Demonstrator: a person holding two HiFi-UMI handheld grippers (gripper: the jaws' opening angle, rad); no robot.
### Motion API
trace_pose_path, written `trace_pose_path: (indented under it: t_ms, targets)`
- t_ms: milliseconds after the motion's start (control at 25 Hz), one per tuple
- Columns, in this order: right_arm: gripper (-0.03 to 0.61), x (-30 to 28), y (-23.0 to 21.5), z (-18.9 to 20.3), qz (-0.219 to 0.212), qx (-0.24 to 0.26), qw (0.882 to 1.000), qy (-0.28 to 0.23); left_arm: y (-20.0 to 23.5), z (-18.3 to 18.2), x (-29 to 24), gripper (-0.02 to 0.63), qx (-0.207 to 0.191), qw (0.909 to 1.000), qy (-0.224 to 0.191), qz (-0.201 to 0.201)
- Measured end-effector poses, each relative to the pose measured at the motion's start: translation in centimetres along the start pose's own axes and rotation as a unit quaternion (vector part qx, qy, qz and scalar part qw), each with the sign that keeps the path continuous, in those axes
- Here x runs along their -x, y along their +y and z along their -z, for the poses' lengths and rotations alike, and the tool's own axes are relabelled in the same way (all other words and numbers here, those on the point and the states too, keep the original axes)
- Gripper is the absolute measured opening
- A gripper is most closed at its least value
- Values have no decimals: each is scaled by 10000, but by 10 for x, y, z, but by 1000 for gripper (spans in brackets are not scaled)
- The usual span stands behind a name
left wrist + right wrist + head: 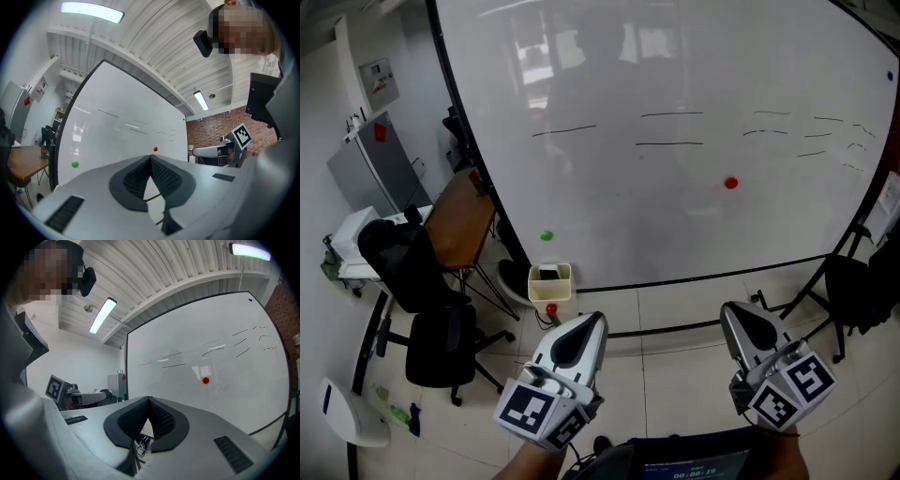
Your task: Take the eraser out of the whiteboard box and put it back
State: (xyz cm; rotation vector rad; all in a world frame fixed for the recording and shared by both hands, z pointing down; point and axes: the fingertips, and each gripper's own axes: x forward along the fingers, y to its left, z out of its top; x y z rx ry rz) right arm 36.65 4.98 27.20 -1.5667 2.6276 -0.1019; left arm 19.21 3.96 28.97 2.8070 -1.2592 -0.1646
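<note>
The left gripper (596,319) and right gripper (727,309) were both pressed together on nothing; the eraser (547,274) lay in the whiteboard box (568,284), beyond the left one.

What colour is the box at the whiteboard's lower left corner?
The box is pale yellow; the head view shows it best.

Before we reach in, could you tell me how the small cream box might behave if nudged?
The box looks small, holding just a dark eraser, so probably light. It seems to hang at the whiteboard's lower corner, so a nudge might slide it.
</note>
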Motion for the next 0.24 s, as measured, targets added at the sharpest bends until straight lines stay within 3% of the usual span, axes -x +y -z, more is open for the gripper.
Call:
trace_pose_path:
  t_ms: [240]
  targets:
    - [21, 6, 1, 0, -14, 15, 10000, 7, -5, 1, 3, 25, -79, 10000, 33, -18]
